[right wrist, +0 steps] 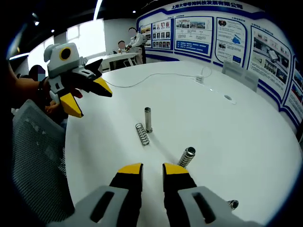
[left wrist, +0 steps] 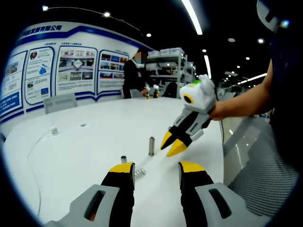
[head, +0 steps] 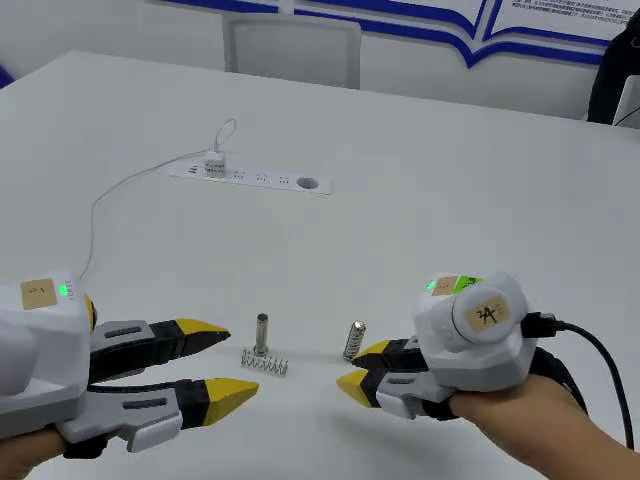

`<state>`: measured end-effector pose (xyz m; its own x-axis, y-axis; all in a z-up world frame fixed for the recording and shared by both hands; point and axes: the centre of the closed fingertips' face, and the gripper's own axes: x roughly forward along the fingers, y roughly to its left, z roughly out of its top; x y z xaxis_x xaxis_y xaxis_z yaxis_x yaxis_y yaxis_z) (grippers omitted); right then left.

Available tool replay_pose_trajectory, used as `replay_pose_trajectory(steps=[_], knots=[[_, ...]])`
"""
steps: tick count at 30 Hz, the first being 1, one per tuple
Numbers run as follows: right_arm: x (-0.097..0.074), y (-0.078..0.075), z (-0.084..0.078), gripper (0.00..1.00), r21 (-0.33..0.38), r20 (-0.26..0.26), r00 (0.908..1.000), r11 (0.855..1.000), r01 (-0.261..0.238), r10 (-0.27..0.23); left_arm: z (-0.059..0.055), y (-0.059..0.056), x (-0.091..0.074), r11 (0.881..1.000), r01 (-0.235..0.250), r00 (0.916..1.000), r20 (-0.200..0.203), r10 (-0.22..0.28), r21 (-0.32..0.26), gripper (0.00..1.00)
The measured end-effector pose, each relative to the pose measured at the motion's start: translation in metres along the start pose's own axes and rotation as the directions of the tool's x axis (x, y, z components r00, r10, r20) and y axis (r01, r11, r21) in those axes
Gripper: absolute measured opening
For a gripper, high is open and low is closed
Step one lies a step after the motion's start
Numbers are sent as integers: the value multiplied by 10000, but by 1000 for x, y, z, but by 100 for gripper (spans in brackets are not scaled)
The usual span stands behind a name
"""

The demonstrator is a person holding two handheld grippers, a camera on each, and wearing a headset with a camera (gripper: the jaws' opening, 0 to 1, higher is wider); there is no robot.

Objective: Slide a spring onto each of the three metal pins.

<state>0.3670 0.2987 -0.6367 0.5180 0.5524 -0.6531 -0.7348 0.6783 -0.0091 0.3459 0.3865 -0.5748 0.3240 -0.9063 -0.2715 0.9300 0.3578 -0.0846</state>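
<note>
A bare metal pin (head: 262, 332) stands upright on the white table (head: 420, 200), and a loose spring (head: 265, 362) lies flat just in front of it. To its right a second pin (head: 354, 340) wears a spring and leans slightly. My left gripper (head: 222, 358) is open and empty, with its yellow tips just left of the bare pin and loose spring. My right gripper (head: 362, 368) hovers beside the sprung pin with a narrow gap between its jaws and nothing in them. In the right gripper view, the sprung pin (right wrist: 186, 156) stands just ahead of the tips, and the bare pin (right wrist: 148, 119) and spring (right wrist: 141, 134) lie beyond.
A white power strip (head: 250, 177) with a plug and a trailing cable lies mid-table. A grey chair (head: 292, 48) stands at the far edge. A small metal piece (right wrist: 232, 204) lies beside the right gripper's body, too little showing to identify. People stand in the background.
</note>
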Motion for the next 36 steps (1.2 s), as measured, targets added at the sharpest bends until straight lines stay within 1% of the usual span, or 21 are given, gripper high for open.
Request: replay_pose_trajectory(steps=[8, 13, 21, 26, 36], knots=[[19, 12, 17, 17, -451, 76, 9988, 9978, -490, 494, -1, 0, -2, 10000, -23, 10000, -55, 23, 19, 38], [33, 14, 17, 17, -558, -78, 9976, 9960, -692, 688, -1, 1, -3, 10000, -51, 9999, -93, 51, 5, 38], [50, 16, 21, 17, -799, -186, 9965, 9933, -830, 817, -2, 2, -4, 10000, -93, 9999, -129, 93, -14, 38], [61, 16, 21, 17, -872, -328, 9956, 9921, -904, 878, -3, 3, -4, 9999, -100, 9998, -149, 99, -21, 38], [72, 13, 15, 17, -667, -512, 9943, 9930, -970, 937, -7, 6, -8, 9998, -183, 9996, -238, 180, -101, 37]])
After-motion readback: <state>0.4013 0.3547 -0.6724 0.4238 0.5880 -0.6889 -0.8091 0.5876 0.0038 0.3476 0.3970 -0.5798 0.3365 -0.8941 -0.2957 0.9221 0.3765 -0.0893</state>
